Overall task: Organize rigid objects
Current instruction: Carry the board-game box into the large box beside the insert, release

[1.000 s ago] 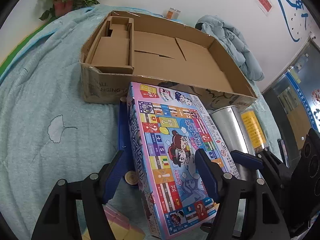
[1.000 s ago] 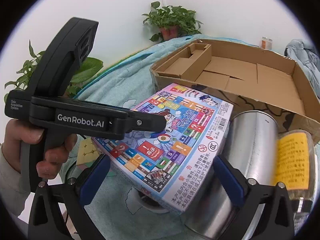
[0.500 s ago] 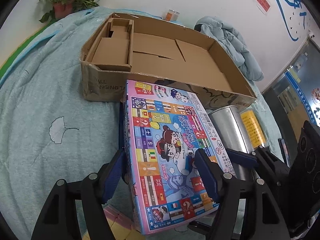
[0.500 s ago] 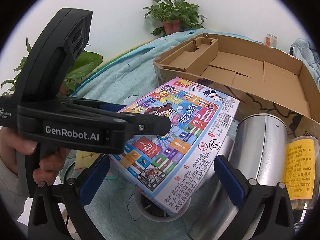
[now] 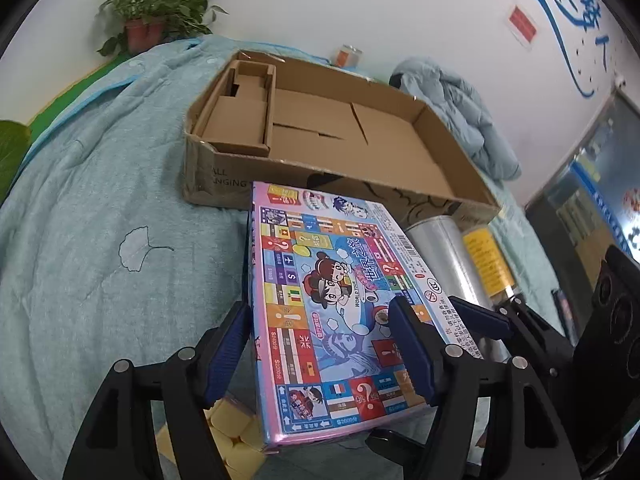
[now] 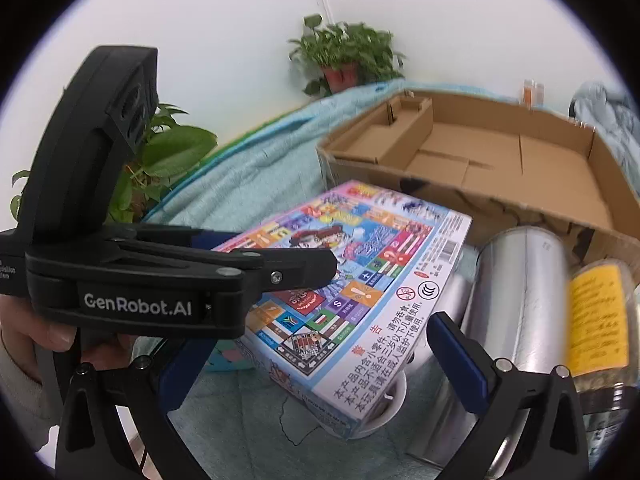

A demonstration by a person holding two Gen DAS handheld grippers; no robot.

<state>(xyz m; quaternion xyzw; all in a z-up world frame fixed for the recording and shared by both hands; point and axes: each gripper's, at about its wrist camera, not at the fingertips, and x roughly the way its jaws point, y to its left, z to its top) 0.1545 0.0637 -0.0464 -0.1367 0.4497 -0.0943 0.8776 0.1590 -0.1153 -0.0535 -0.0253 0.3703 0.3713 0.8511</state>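
my left camera looks steeply down, close over the game box (image 5: 340, 312); my right one looks down from beside it. both share that box and the cardboard tray (image 6: 500, 160) beyond.

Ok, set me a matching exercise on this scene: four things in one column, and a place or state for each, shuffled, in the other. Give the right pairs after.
Things:
1. board game box
2. cardboard box
3. steel cylinder
4. potted plant

Places or states:
A. lying on its side beside a yellow-labelled jar
B. against the white wall, behind the blue-green blanket
C. clamped between the fingers of the left gripper, lifted and tilted
D. open at the top, nothing loose inside it

Pairs: 1-C, 2-D, 3-A, 4-B
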